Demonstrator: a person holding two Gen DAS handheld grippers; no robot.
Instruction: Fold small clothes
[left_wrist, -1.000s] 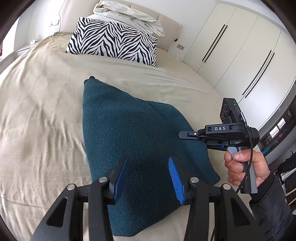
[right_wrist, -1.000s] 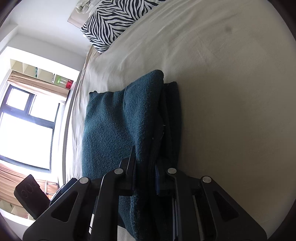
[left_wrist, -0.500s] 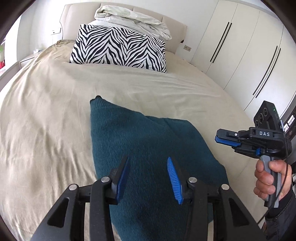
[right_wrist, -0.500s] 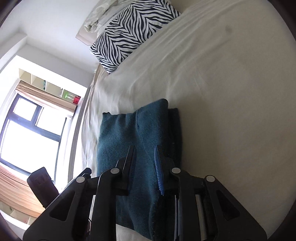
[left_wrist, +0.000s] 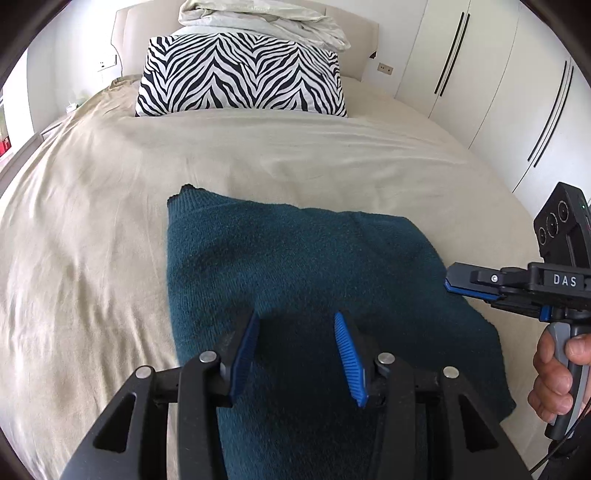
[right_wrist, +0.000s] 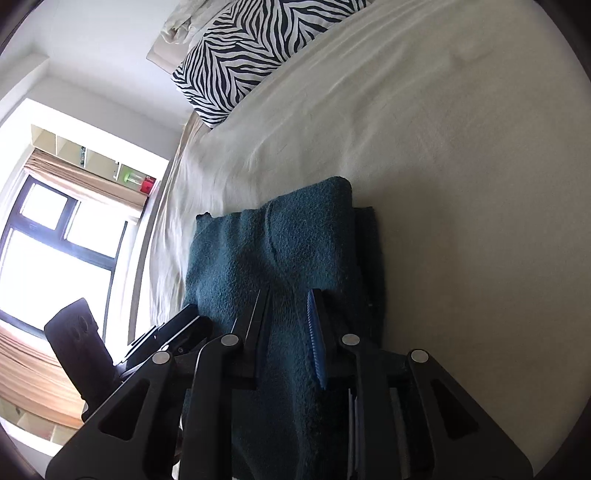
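A folded dark teal knit sweater (left_wrist: 295, 273) lies on the beige bed sheet (left_wrist: 92, 221). My left gripper (left_wrist: 295, 325) is open and empty, held just above the sweater's near part. My right gripper (left_wrist: 448, 282) sits at the sweater's right edge, turned on its side. In the right wrist view the sweater (right_wrist: 288, 251) shows stacked folded layers, and the right gripper (right_wrist: 288, 295) is open with its blue pads apart, holding nothing. The left gripper's body (right_wrist: 81, 347) shows at the lower left there.
A zebra-striped pillow (left_wrist: 240, 74) lies at the bed's head with a crumpled pale duvet (left_wrist: 266, 14) behind it. White wardrobe doors (left_wrist: 498, 92) stand to the right. A window (right_wrist: 48, 251) is on the left side of the room.
My right gripper has let go of the sweater's folded edge, opened, and drawn back to the right. My left gripper has pulled back and up, staying open. The sweater rests folded.
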